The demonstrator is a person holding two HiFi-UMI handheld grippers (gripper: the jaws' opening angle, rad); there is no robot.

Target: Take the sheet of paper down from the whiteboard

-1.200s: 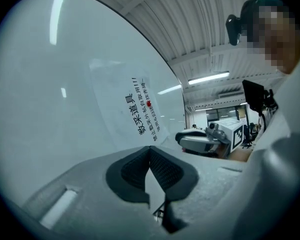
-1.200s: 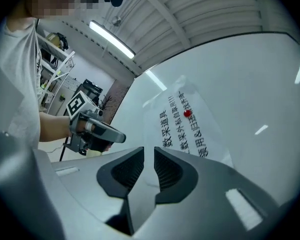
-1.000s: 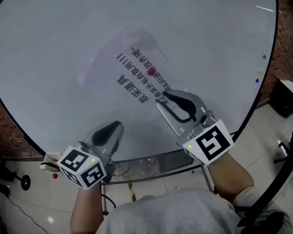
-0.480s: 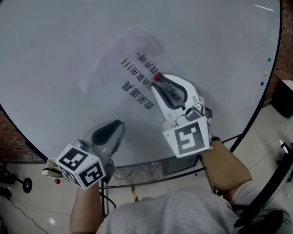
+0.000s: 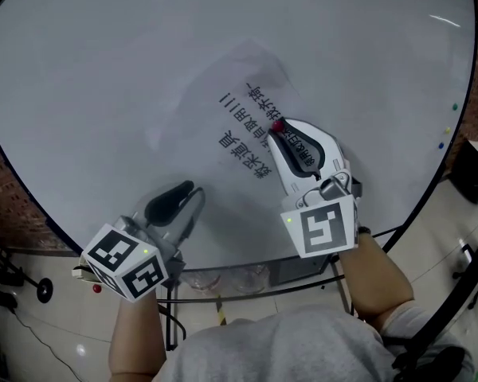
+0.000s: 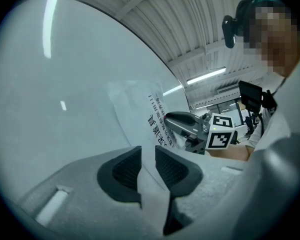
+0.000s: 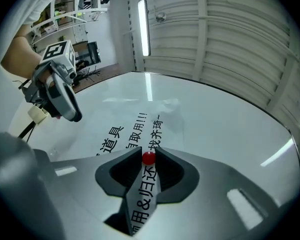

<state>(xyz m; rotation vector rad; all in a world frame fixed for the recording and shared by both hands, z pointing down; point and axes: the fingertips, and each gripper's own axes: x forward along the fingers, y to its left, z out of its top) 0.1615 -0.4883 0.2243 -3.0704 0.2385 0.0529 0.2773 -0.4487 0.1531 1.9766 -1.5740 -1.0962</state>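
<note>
My right tongs (image 7: pixel 143 160), which have just been closing, grasp the red magnet (image 7: pixel 148 158) pinning the sheet of paper (image 5: pixel 215 94) to the whiteboard (image 5: pixel 88 54), and my left tongs (image 6: pixel 148 159), which have just been opening, stand released, so I judge unpinning can start.

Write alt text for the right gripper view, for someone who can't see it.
The right tongs have just been closing on a red magnet that pins a printed sheet of paper to a whiteboard; the magnet sits pinched between their tips.
</note>
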